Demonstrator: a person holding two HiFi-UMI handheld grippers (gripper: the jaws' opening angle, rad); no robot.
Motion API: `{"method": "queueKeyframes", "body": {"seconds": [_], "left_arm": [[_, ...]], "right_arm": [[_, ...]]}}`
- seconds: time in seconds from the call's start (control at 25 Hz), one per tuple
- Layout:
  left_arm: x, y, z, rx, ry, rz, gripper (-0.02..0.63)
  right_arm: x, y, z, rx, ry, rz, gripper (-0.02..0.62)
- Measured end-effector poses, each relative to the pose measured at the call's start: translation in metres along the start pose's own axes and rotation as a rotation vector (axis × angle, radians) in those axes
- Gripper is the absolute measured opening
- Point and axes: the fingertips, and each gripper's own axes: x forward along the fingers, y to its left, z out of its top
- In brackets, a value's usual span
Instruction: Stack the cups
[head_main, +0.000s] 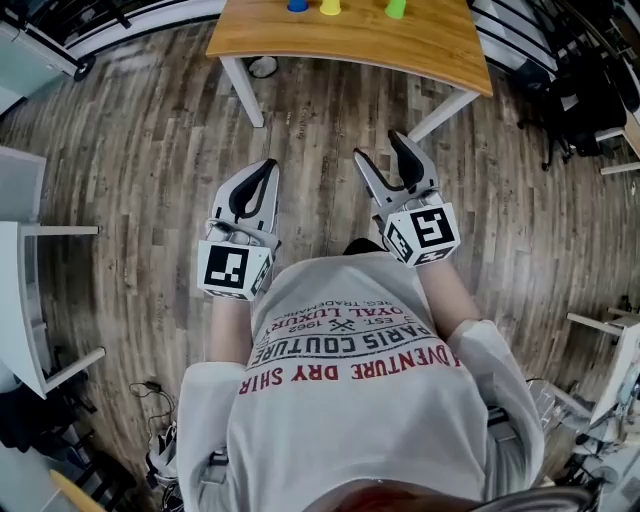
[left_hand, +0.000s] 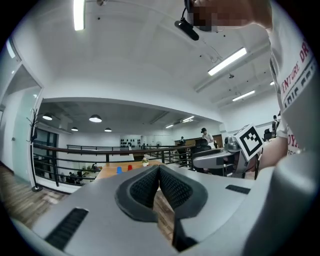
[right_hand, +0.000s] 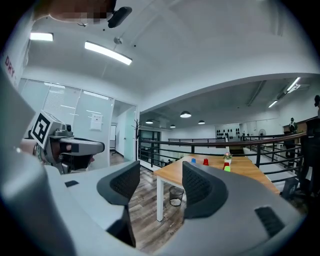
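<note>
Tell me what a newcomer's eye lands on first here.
Two grippers stick out over the wood floor, short of the table. The left gripper has its fingers together and the right gripper has them apart; both are empty. On the table, at the head view's top edge, stand small bright cups, among them a blue cup and a green cup.

T-shirt (head_main: 350, 330) pale grey, red-black print; left claw (head_main: 268, 165), right claw (head_main: 380, 147) grey, black ribbed pads (right_hand: 197, 185), black-white marker cubes (head_main: 232, 268).
</note>
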Motion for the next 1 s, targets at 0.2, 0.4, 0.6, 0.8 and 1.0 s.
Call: {"method": "queueKeyframes", "body": {"seconds": [0.2, 0.4, 0.6, 0.8, 1.0], "left_arm": [[-0.004, 0.03, -0.019, -0.031, 0.044, 0.035, 0.017], [0.017, 0.071, -0.038, -0.043, 0.068, 0.1, 0.017], [0.071, 0.114, -0.039, -0.024, 0.075, 0.137, 0.017], [0.147, 0.148, -0.035, -0.012, 0.085, 0.155, 0.017], [0.233, 0.173, -0.024, 0.012, 0.076, 0.132, 0.017]], "right_arm": [[0.036, 0.012, -0.008, -0.002, 0.042, 0.048, 0.262], [0.09, 0.001, -0.022, 0.014, 0.067, 0.092, 0.262], [0.159, -0.033, -0.02, 0.006, 0.074, 0.134, 0.262], [0.219, -0.084, -0.013, -0.02, 0.093, 0.163, 0.262], [0.27, -0.145, -0.008, -0.034, 0.115, 0.174, 0.262]]}}
